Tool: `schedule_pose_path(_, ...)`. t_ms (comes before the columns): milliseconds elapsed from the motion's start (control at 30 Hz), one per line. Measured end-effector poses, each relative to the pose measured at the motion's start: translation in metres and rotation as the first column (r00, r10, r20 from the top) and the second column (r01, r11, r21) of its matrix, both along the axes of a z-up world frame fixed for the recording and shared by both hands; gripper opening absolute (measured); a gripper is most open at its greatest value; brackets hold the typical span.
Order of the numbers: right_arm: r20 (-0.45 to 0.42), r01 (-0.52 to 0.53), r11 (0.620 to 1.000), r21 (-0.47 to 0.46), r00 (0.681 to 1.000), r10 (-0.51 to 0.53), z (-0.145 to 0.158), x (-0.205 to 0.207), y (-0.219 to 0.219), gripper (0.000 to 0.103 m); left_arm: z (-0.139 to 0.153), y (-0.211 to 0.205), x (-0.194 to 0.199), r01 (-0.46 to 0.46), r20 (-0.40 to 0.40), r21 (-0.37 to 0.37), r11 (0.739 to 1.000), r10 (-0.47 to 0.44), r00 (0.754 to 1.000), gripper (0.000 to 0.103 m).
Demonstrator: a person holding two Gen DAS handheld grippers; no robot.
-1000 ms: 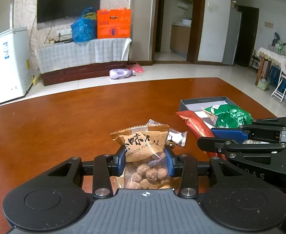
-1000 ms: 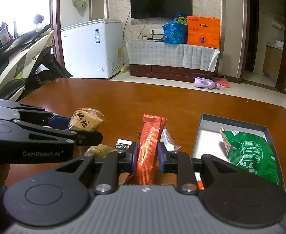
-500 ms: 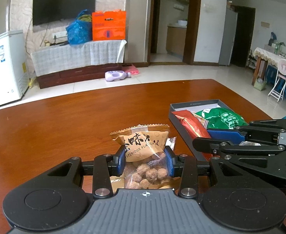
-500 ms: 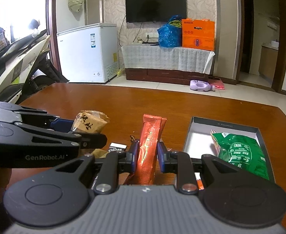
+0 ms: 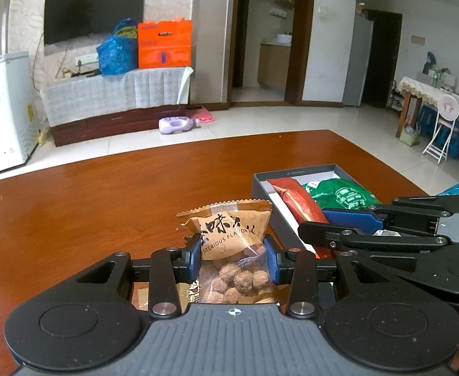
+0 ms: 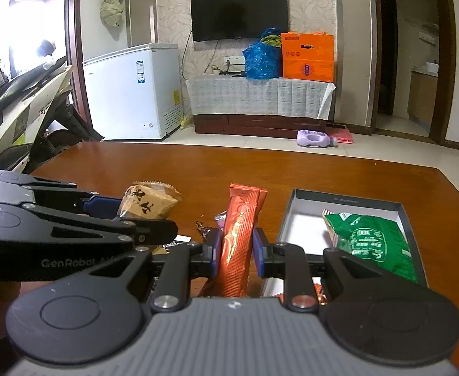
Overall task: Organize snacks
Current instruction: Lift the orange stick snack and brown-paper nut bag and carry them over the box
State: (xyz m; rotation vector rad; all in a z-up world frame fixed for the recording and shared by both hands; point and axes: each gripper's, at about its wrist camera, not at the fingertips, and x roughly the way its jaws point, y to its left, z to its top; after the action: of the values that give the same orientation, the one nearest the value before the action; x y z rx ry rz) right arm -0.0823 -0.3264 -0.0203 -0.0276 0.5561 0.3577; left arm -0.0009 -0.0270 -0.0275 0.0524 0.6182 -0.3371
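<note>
Wide wooden counter (image 6: 292, 169), bearing one grey box (image 6: 345, 202) with one green packet (image 6: 370, 244) already inside. Organizing judged only partly done.

Left gripper (image 5: 234, 255), jaws closed on one brown nut bag (image 5: 229, 238), raised over counter.

Right gripper (image 6: 233, 250), jaws clamped on one orange stick packet (image 6: 239, 228), beside box.

Few small wrappers (image 6: 203, 227) left loose on counter; count unclear.

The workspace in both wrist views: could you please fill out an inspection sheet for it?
Surface: brown wooden table, glossy.
Job's things: grey box holding a green packet; tan snack bag; orange stick pack.
Clutter: small wrappers on the table between the grippers.
Grippers: left gripper shut on tan snack bag; right gripper shut on orange stick pack.
Cables: nothing seen on the table.
Surroundings: wall television, white freezer.
</note>
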Motion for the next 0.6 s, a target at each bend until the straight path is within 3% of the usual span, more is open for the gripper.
schedule_pose_path(600, 0.02, 0.072, 0.997, 0.032, 0.997, -0.073, 0.013, -0.01, -0.018, 0.021, 0.004, -0.016, 0.003, 0.023, 0.007, -0.017, 1.0, -0.022, 1.0, 0.041)
